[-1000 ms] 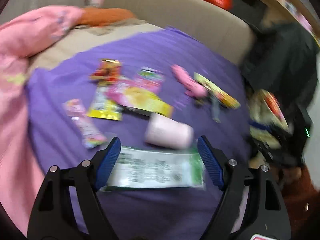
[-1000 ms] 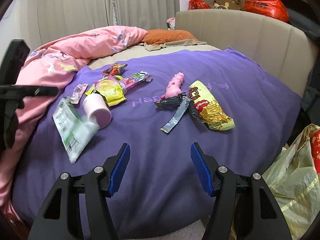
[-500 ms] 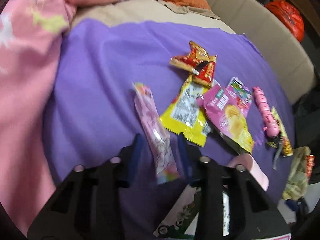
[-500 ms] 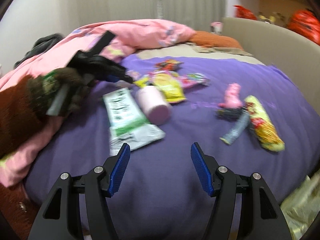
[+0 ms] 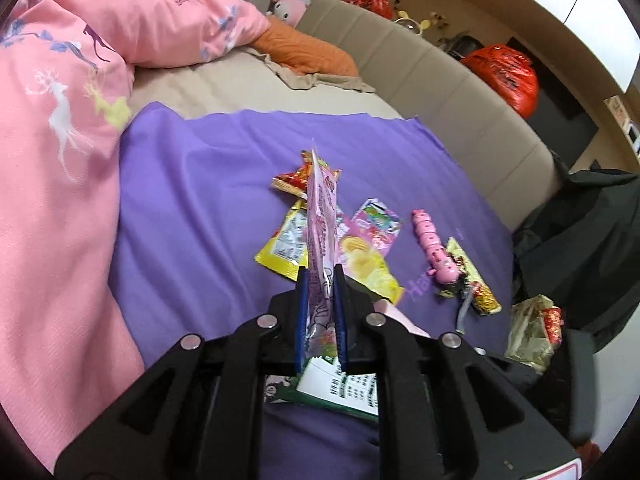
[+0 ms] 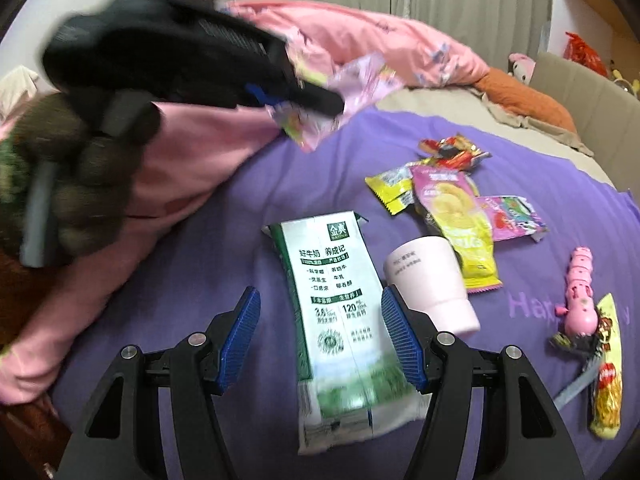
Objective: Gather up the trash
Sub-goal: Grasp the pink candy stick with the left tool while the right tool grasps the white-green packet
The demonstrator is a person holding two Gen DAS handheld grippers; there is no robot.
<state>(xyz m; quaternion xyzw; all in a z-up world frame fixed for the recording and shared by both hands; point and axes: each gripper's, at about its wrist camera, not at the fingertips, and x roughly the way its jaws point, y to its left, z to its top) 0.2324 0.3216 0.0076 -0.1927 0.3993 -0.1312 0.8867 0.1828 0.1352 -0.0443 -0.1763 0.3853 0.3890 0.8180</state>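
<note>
A long pink snack wrapper [image 5: 320, 216] stands up between the blue pads of my left gripper [image 5: 320, 278], whose jaws are closing on it and press its lower end. From the right wrist view that left gripper [image 6: 320, 100] holds the pink wrapper [image 6: 364, 80] in the air above the purple blanket [image 6: 224, 208]. My right gripper [image 6: 320, 296] is open, low over a flattened green-and-white milk carton [image 6: 340, 360] that lies between its fingers untouched. A pale pink cup [image 6: 432, 284] lies on its side beside the carton.
Yellow, pink and red wrappers [image 6: 452, 200] lie in a heap on the blanket, with a pink toy [image 6: 580, 292] and a gold-red wrapper [image 6: 608, 392] to the right. A pink quilt [image 5: 60, 160] borders the left side. A yellowish bag [image 5: 532, 320] sits off the bed edge.
My left gripper swung left from the carton to the pink wrapper, closed on it and lifted it upright. The right gripper moved left over the milk carton and stayed open.
</note>
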